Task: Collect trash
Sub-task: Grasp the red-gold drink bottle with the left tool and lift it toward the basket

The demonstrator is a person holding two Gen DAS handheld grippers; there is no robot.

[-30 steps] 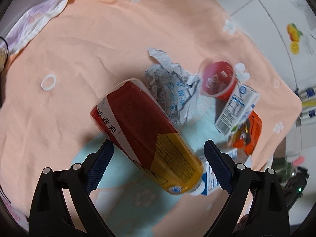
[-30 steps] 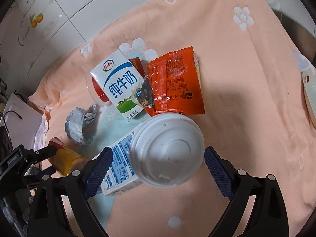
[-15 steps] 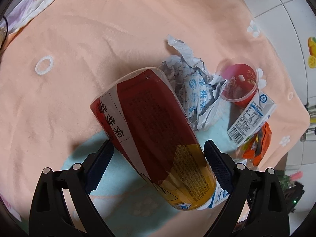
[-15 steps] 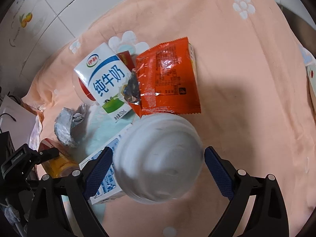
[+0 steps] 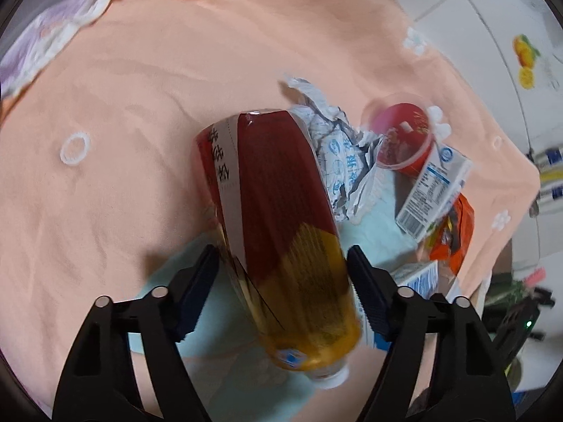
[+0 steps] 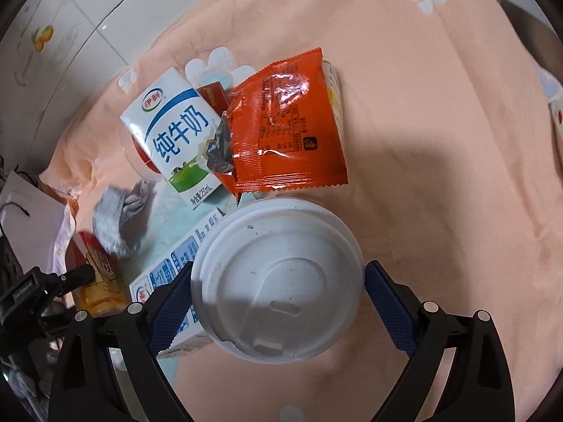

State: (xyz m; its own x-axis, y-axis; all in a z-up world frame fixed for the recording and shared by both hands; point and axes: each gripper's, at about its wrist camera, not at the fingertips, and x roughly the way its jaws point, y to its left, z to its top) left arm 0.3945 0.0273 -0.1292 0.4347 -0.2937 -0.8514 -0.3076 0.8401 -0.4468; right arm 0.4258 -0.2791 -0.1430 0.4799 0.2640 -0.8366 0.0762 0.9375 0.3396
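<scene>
My left gripper [image 5: 281, 274] is shut on a red-and-yellow drink bottle [image 5: 281, 225], its white cap pointing toward the camera. Behind it lie crumpled foil wrap [image 5: 341, 165], a clear cup with red contents [image 5: 404, 137], a white milk carton [image 5: 432, 193] and an orange snack packet [image 5: 454, 235]. My right gripper [image 6: 278, 288] is shut on a white lidded cup [image 6: 278, 295], seen from above. Past it lie the milk carton [image 6: 176, 130], the orange packet [image 6: 288, 130], a blue-and-white carton [image 6: 176, 277] and the foil wrap [image 6: 116, 218].
All trash lies on a peach cloth [image 5: 140, 88] with white flowers, over a pale blue cloth patch [image 5: 380, 225]. White tiled floor [image 6: 88, 28] lies beyond the cloth. The left gripper with the bottle [image 6: 95, 281] shows at the lower left of the right wrist view.
The left gripper's fingers have closed in onto the bottle, which now stands more upright in view. The right gripper holds the white cup with small shifts over the trash.
</scene>
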